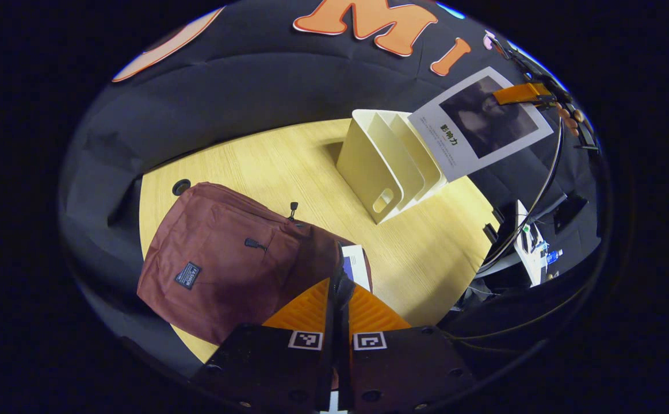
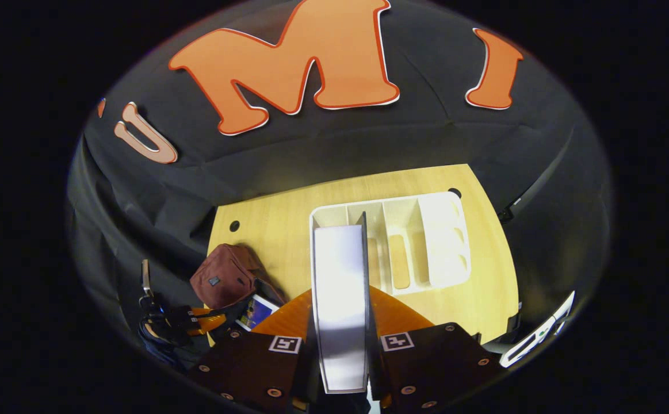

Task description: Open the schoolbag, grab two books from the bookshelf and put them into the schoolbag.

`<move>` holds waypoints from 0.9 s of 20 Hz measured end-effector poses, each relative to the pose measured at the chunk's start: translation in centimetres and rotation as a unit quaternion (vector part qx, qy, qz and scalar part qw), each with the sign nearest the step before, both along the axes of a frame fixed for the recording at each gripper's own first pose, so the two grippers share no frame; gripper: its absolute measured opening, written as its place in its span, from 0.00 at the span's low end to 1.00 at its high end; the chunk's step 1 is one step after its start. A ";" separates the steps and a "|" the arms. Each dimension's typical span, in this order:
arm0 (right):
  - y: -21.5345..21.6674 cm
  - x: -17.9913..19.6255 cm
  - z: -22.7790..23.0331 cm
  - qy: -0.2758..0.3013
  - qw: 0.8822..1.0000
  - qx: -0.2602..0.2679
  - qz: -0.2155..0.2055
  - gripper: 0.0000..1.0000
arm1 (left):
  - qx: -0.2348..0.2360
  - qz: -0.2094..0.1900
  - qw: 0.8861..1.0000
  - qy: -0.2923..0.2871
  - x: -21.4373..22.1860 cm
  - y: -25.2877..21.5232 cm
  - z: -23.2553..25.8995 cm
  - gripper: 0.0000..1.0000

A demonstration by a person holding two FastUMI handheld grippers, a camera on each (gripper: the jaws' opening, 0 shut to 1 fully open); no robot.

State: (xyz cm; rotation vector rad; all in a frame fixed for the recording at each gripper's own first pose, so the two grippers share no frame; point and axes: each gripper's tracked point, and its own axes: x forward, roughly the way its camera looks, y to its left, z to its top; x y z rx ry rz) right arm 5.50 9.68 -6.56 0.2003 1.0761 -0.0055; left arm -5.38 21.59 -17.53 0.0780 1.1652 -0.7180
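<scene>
- Left gripper view: wood table [image 1: 426,253] was the biggest thing, pale yellow, w/ a round cable hole near its far left corner.
- Schoolbag [image 1: 219,270], maroon, lay flat on the table's near left part; small dark label on the front pocket, zipper pull at the top edge. In right gripper view the schoolbag [image 2: 222,282] sat at the table's left edge, well apart from the shelf.
- Bookshelf [image 1: 389,164], a cream divider rack, stood mid-table, slots slanted. Right gripper view looked down into the bookshelf [image 2: 420,230]; its right-hand slots had nothing in them.
- 2nd book [image 1: 481,129], white cover w/ dark photo, was up in the air just beside the rack's top, apart from the table. Right gripper [image 1: 532,95] pinched its top corner.
- Same book [image 2: 340,305] edge-on in right gripper view: both orange fingers of the right gripper [image 2: 341,313] pressed on its sides, held above the rack's left slots.
- Left gripper [image 1: 339,305] had fingers nearly together, clamped on the dark rim of the bag's opening; exact contact hard to tell.
- 1st book [image 1: 357,261], white/blue, poked out of the bag mouth just past the left fingertips; also seen as the blue-white book [image 2: 256,312] at the bag's opening.
</scene>
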 end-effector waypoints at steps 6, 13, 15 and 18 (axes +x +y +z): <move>6.4 -4.0 -2.1 -0.017 0.998 0.060 0.016 0.35 | -0.004 -0.022 1.000 -0.005 0.1 0.6 0.5 0.06; 11.8 -7.0 -9.4 0.018 0.992 0.124 0.015 0.36 | -0.014 -0.029 0.999 -0.004 -0.2 0.4 0.4 0.06; 13.6 -7.8 -10.8 0.029 0.987 0.160 0.015 0.35 | -0.009 -0.030 0.999 -0.006 -0.1 0.6 0.5 0.06; 15.3 -9.1 -13.1 0.048 0.977 0.206 0.011 0.35 | -0.004 -0.028 1.000 -0.008 0.0 0.6 0.5 0.06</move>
